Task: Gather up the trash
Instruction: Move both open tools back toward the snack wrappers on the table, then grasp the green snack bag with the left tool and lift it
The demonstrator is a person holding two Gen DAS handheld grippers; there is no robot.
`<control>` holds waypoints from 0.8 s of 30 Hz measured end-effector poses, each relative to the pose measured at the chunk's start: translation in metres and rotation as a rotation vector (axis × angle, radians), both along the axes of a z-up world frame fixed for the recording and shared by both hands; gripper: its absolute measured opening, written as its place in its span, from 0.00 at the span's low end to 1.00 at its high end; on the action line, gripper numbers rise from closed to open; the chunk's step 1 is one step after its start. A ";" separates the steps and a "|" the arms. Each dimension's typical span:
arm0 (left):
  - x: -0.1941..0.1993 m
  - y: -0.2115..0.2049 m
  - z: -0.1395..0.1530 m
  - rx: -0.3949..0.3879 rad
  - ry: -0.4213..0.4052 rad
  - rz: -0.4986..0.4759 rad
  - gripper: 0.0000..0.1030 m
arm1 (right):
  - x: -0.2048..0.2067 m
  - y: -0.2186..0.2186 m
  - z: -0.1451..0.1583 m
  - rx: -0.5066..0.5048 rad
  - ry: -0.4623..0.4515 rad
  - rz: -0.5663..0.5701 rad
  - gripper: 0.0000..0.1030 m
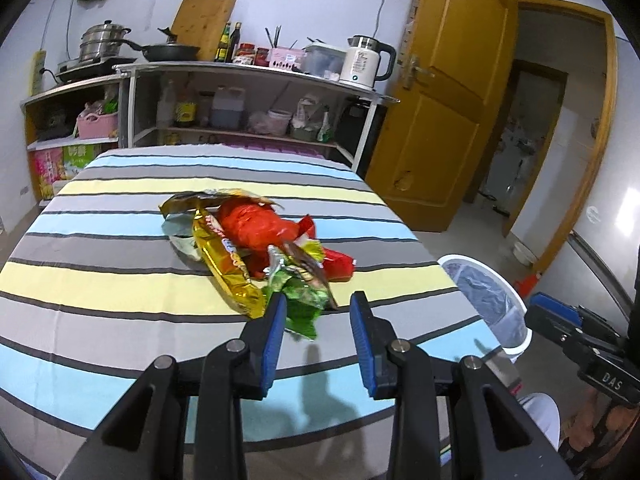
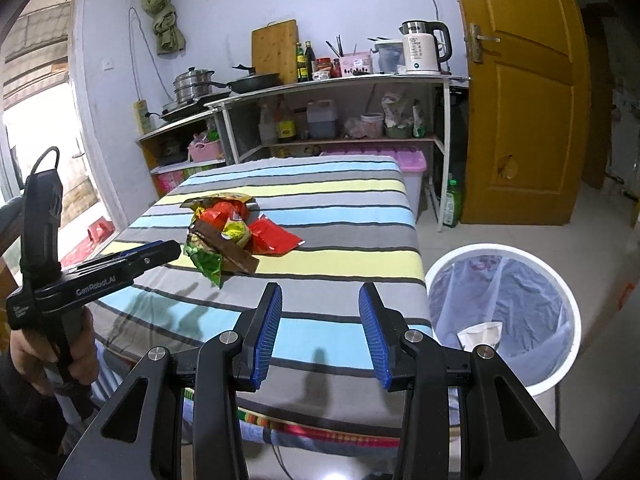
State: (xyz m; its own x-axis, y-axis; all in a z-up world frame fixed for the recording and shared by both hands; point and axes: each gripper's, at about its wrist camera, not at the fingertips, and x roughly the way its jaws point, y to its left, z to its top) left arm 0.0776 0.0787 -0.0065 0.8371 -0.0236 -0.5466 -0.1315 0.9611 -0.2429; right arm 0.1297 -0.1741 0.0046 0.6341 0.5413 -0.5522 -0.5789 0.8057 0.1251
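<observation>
Risk: my wide-open left gripper (image 1: 318, 314), nearest the crumpled green foil wrapper (image 1: 302, 304), may drag neighbouring wrappers; right gripper (image 2: 320, 304) also wide, empty.

One wrapper pile (image 2: 236, 236) — one bin (image 2: 504, 316), two bottles (image 2: 304, 62)

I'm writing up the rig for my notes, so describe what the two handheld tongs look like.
Both tongs, left and right, are black plastic linkages with silver pivot pins and ribbed blue pads. Seen from the right camera, the left body reads "GenRobot.AI"; a bare hand grips its black handle, with a cable looped on top.
</observation>
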 end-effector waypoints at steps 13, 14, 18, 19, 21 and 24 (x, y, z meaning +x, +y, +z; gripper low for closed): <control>0.025 0.001 -0.018 0.012 0.043 -0.001 0.55 | 0.011 0.009 -0.011 -0.016 0.032 0.005 0.40; 0.027 0.001 -0.018 0.011 0.047 0.002 0.55 | 0.012 0.011 -0.011 -0.018 0.035 0.007 0.40; 0.036 0.005 -0.019 0.003 0.057 0.017 0.55 | 0.017 0.014 -0.014 -0.022 0.043 0.010 0.40; 0.036 0.006 -0.020 -0.001 0.060 0.019 0.55 | 0.019 0.015 -0.015 -0.023 0.045 0.011 0.40; 0.037 0.008 -0.022 -0.012 0.068 0.022 0.52 | 0.021 0.016 -0.017 -0.023 0.050 0.013 0.40; 0.037 0.010 -0.023 -0.023 0.069 0.012 0.44 | 0.023 0.021 -0.020 -0.028 0.057 0.017 0.40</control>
State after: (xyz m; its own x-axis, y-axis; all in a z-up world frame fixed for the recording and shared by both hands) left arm 0.1151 0.0886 -0.0293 0.7975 -0.0272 -0.6027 -0.1598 0.9538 -0.2545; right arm 0.1524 -0.1536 -0.0155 0.5922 0.5354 -0.6021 -0.5849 0.7997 0.1358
